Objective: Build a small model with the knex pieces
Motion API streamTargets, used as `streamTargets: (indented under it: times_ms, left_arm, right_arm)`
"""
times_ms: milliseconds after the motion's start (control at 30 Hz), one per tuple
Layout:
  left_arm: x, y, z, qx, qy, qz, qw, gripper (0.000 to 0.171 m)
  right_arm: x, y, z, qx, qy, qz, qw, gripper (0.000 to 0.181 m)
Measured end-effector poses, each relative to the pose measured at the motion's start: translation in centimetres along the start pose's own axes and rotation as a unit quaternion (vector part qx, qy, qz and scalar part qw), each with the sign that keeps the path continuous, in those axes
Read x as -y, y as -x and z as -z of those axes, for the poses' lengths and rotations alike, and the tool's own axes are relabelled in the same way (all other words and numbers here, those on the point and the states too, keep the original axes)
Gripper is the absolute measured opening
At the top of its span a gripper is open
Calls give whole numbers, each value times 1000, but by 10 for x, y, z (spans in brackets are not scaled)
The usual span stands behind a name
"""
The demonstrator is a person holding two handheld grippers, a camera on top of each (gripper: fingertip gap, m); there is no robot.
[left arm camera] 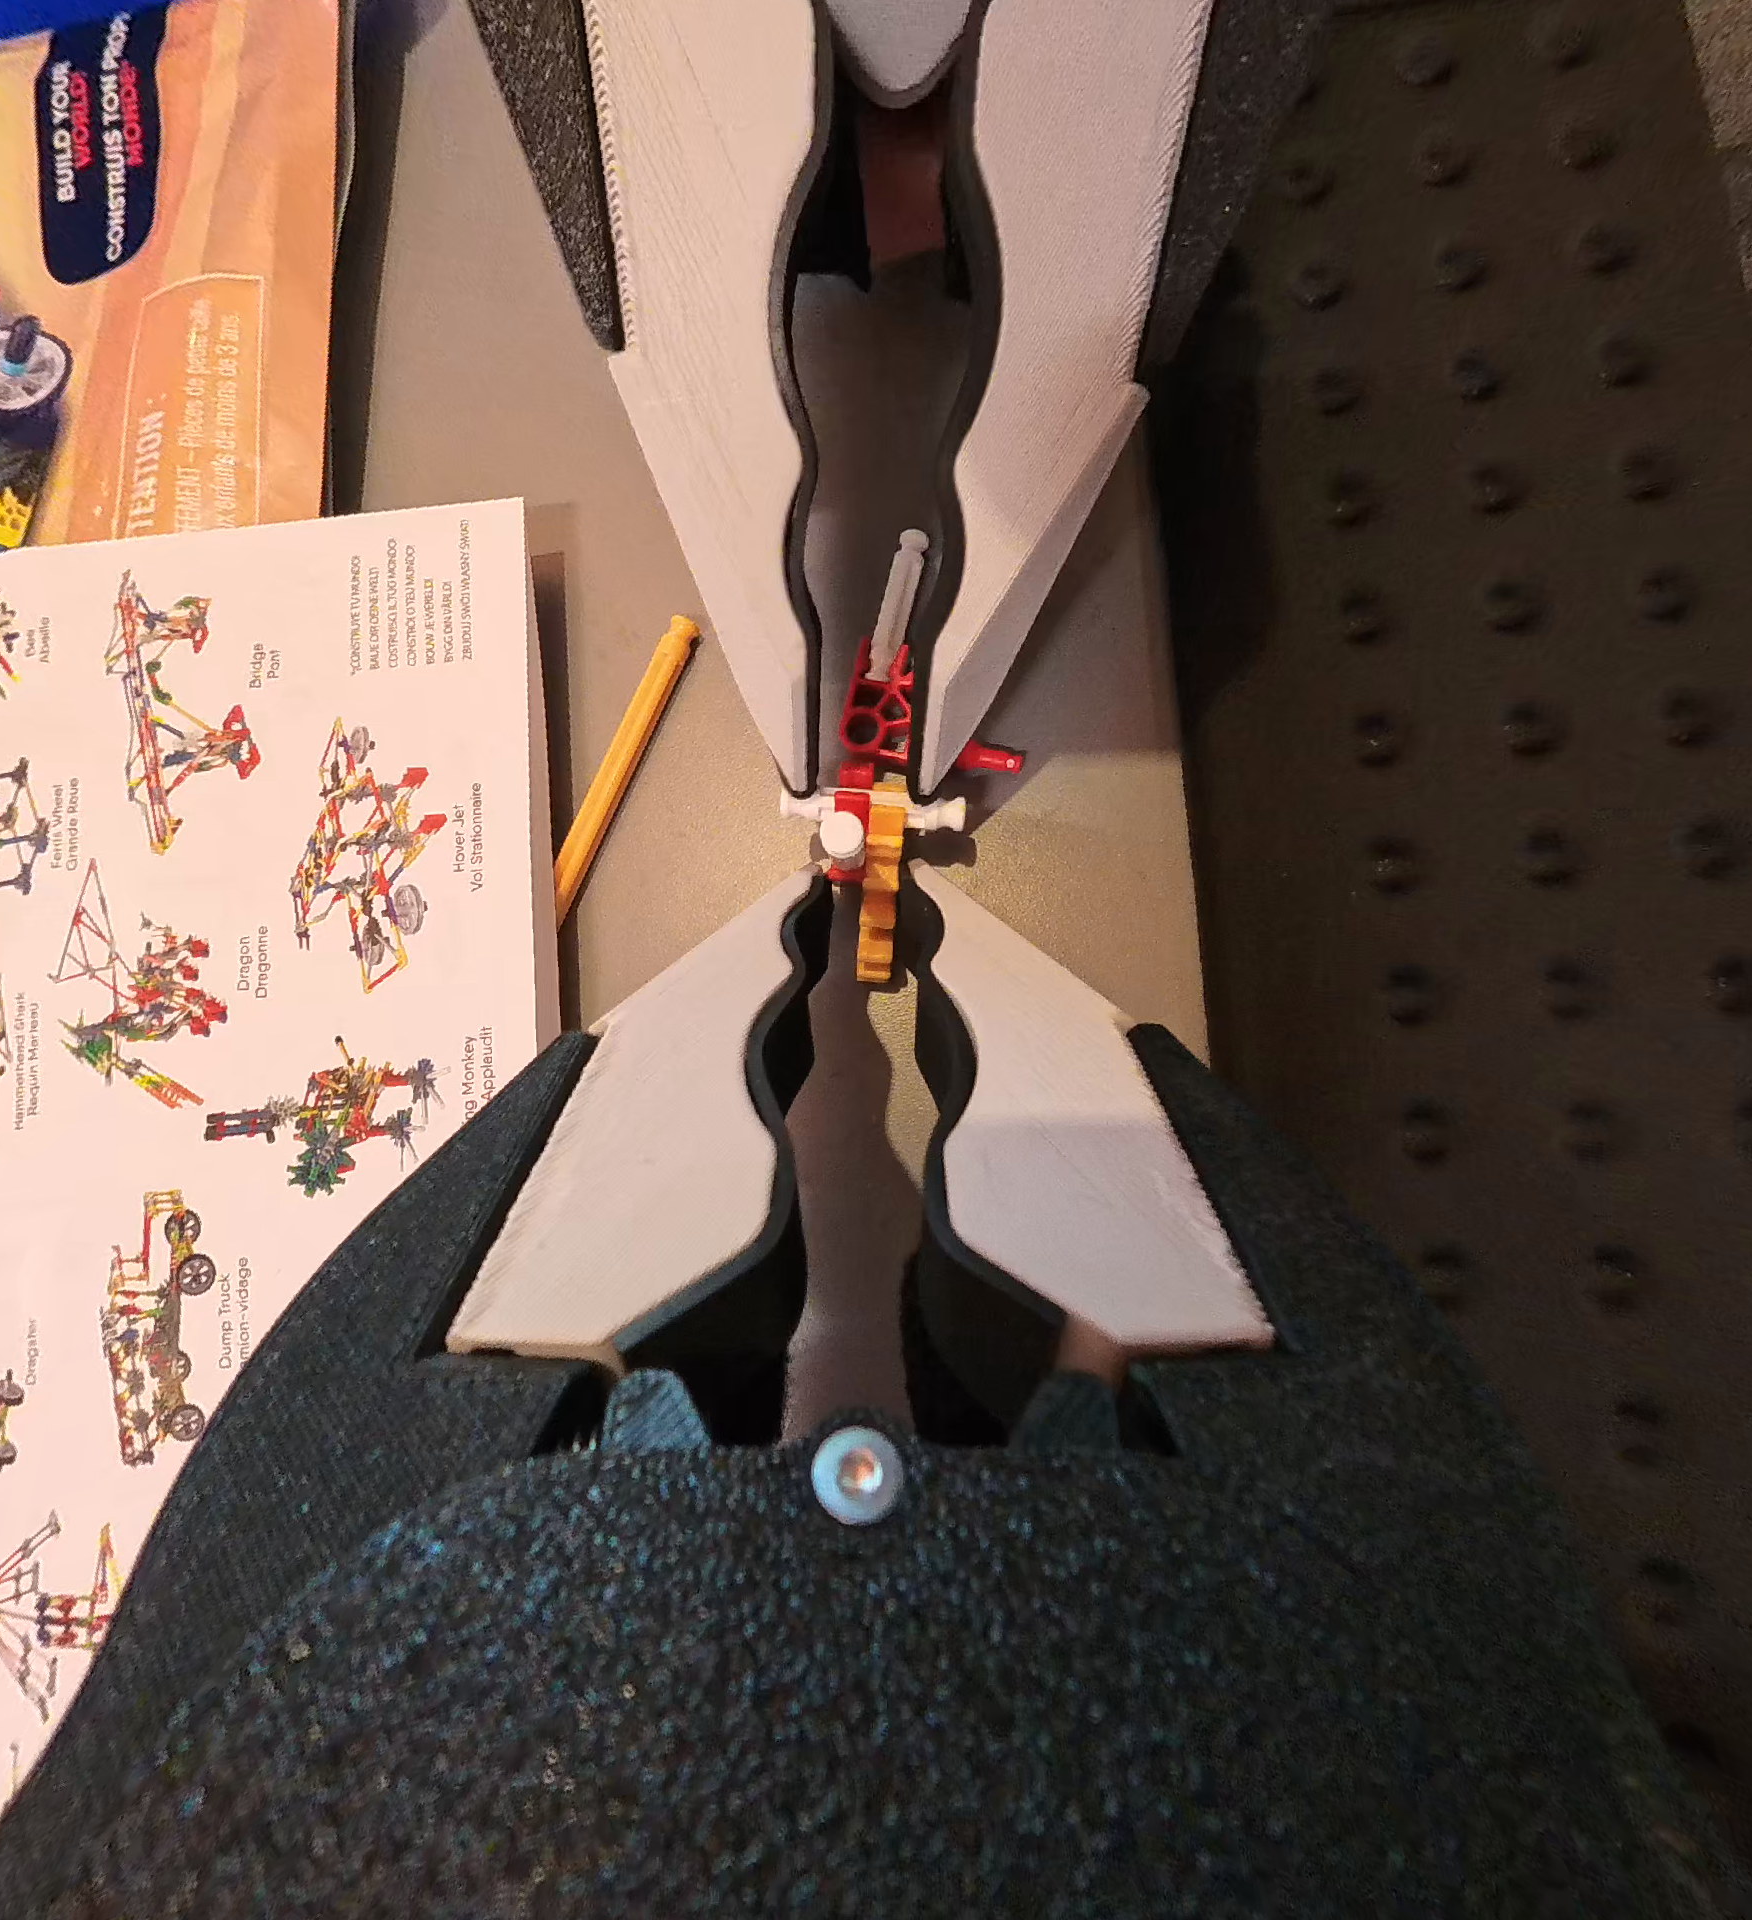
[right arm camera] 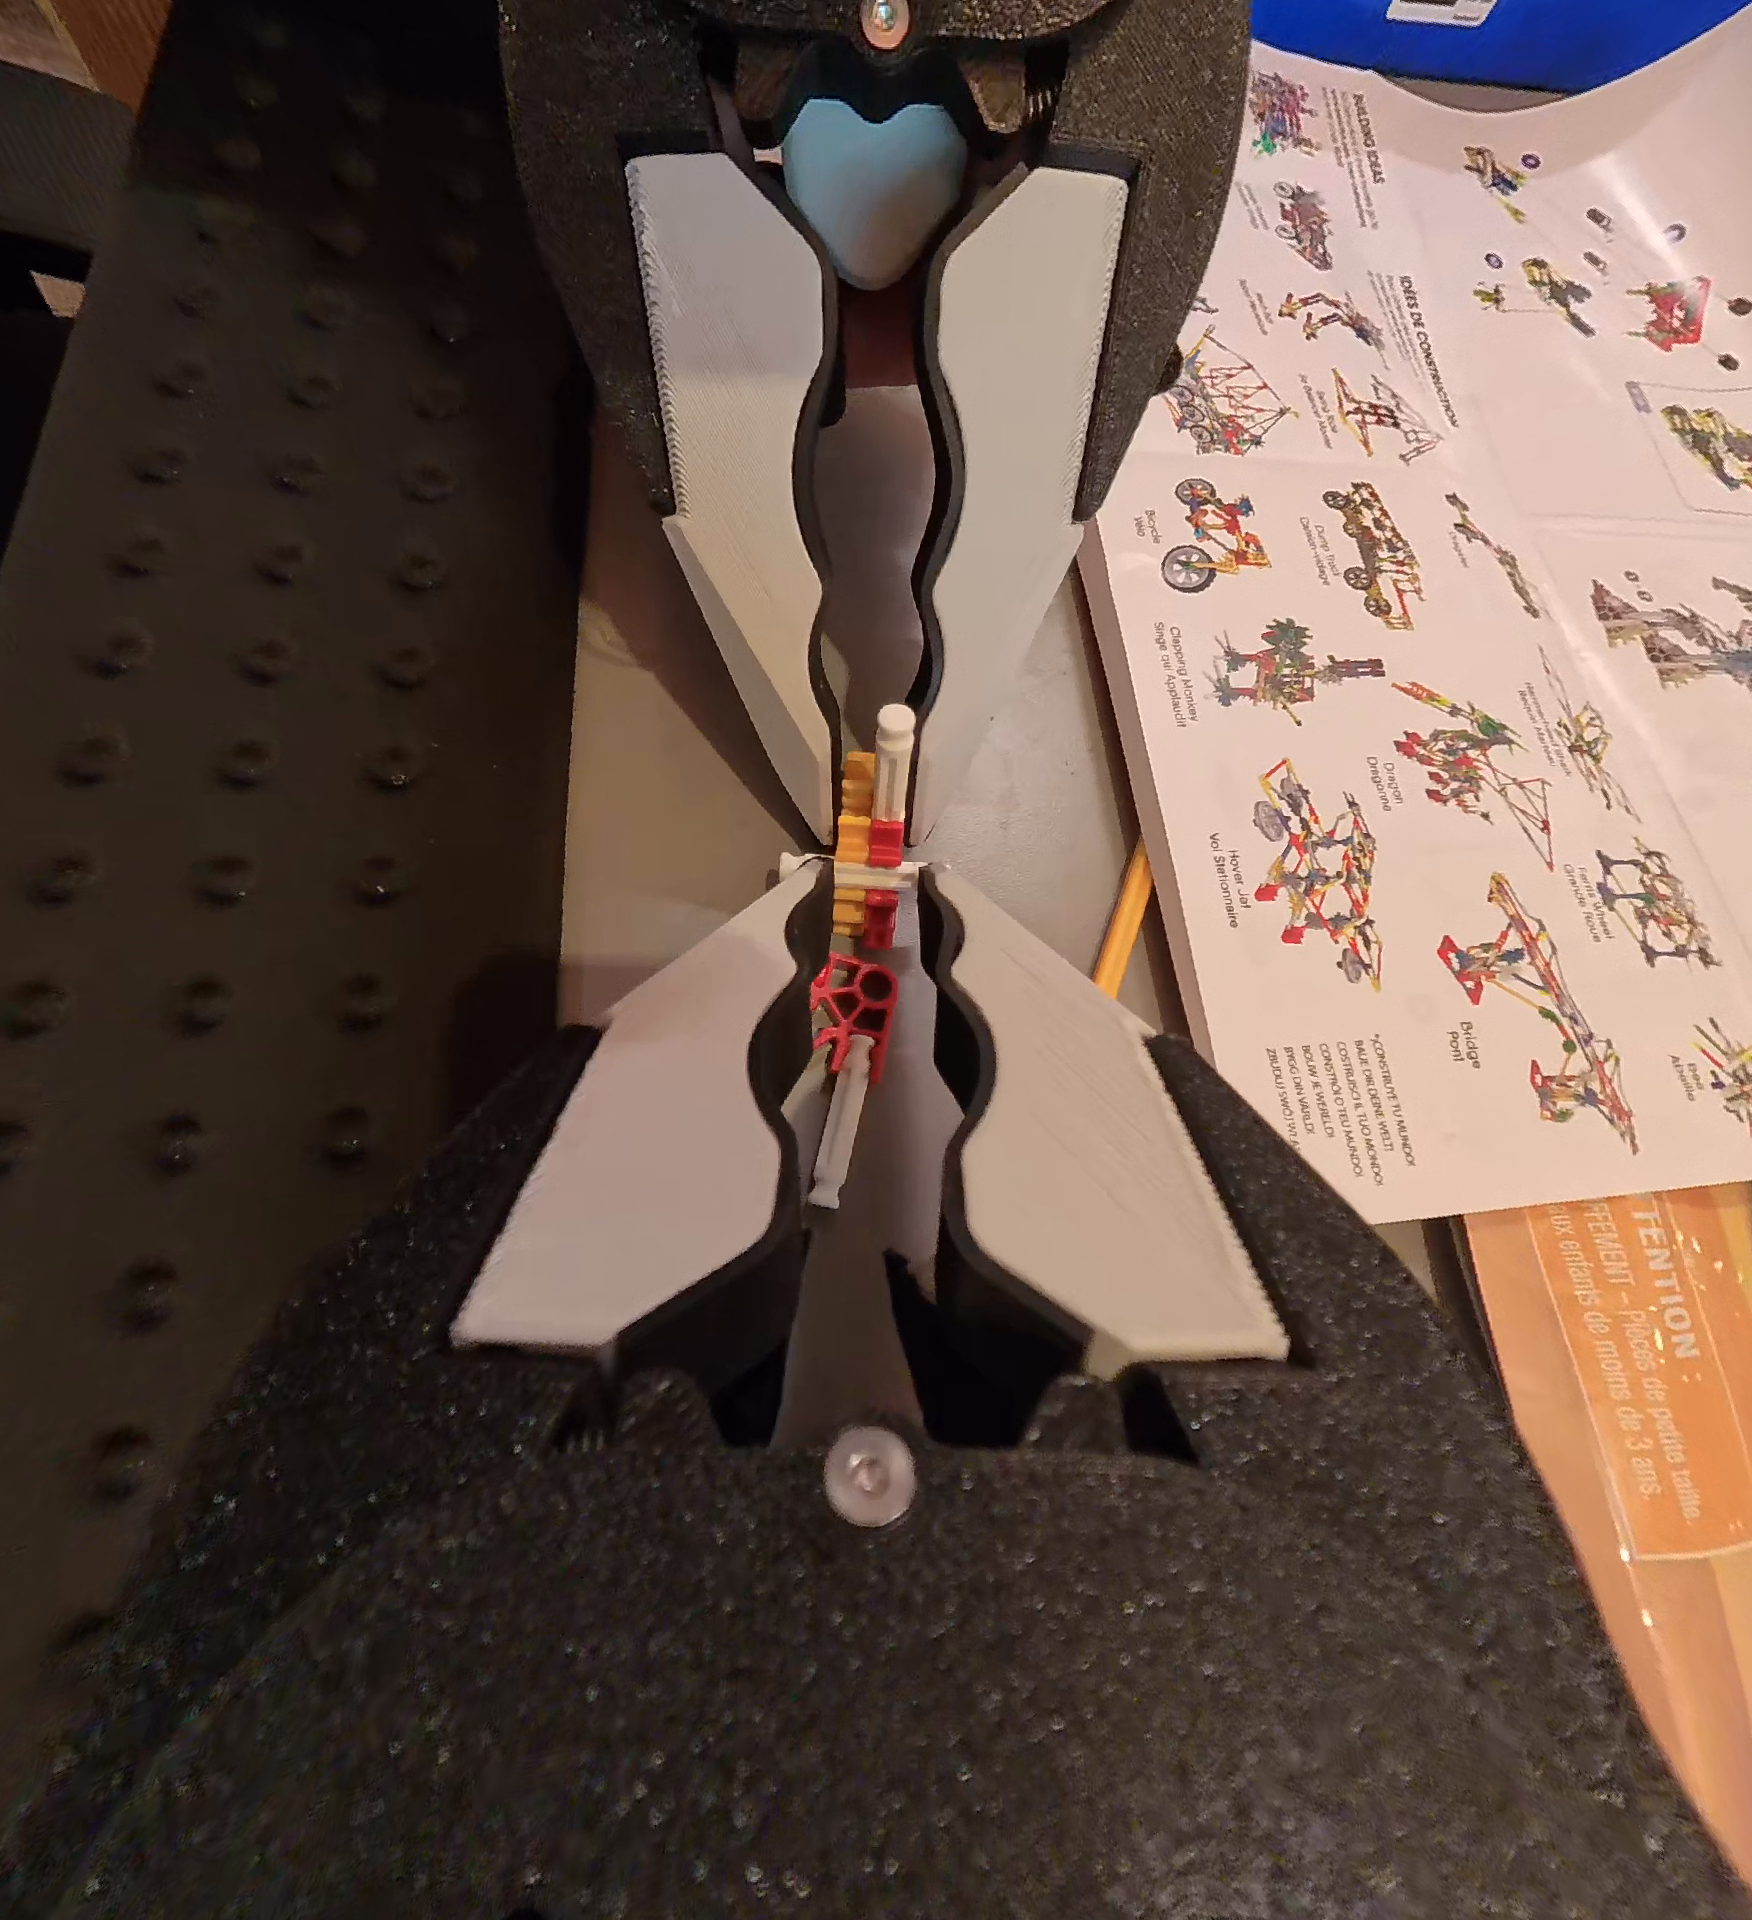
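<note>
Left wrist view, from the tool's left across to its right. Left of the fingers: a white printed instruction sheet with coloured model pictures (left arm camera: 228,883), partly under an orange cardboard box (left arm camera: 186,291). Between the sheet and the fingertips lies a thin yellow plastic rod (left arm camera: 623,758), loose on the tan tabletop (left arm camera: 1059,935). Right of the tool: a black studded rubber mat (left arm camera: 1495,831).

Left gripper (left arm camera: 867,883): jaws drawn nearly together, tips pinching the orange toothed plastic gear piece (left arm camera: 877,914) at the near end of the small red, orange and white snap-together assembly (left arm camera: 872,821). The right gripper (left arm camera: 867,774) comes in head-on from the far side.

Right wrist view: right gripper (right arm camera: 867,883) likewise almost closed, its tips clamping the assembly where the red fan-shaped plastic connector (right arm camera: 851,1003) joins the stack; a grey plastic rod (right arm camera: 836,1132) runs back between its fingers. The assembly hangs between the two pairs of tips, above the table.

Handling, by judgement: light, rigid plastic, smooth enough to slip and twist in the pads. Press-fit joints could pop apart under a sideways pull. Best held on the flat connector faces or gear body, not the thin rods.
</note>
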State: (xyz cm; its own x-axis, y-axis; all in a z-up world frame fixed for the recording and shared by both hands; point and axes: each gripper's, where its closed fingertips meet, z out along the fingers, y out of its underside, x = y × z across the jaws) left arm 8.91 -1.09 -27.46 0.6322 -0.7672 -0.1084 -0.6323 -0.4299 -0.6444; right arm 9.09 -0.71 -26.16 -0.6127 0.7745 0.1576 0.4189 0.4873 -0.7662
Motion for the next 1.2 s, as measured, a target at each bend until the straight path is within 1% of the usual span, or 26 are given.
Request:
streamTargets:
  times_ms: [267, 567, 633, 700, 800, 1200]
  left_arm:
    - [0, 0, -1, 4, -6, -6, 1000, 9]
    - [0, 1, -3, 9, -22, -2, 1000, 10]
    - [1, 1, -4, 1, -30, 5, 1000, 9]
    - [1, 1, -4, 8, -31, -8, 999, 9]
    - [1, 1, -4, 7, -31, -7, 999, 9]
    - [0, 0, -5, 6, -42, -13, 999, 8]
  right_arm:
    - [0, 0, -1, -12, 17, 23, 1000, 15]
    - [-1, 1, -2, -11, 57, 50, 997, 9]
    - [-1, 1, -2, -6, 59, 47, 997, 9]
    - [-1, 1, -2, -2, 57, 42, 997, 9]
    - [-1, 1, -2, 0, 65, 39, 997, 9]
    - [1, 2, -5, 11, 113, 48, 992, 9]
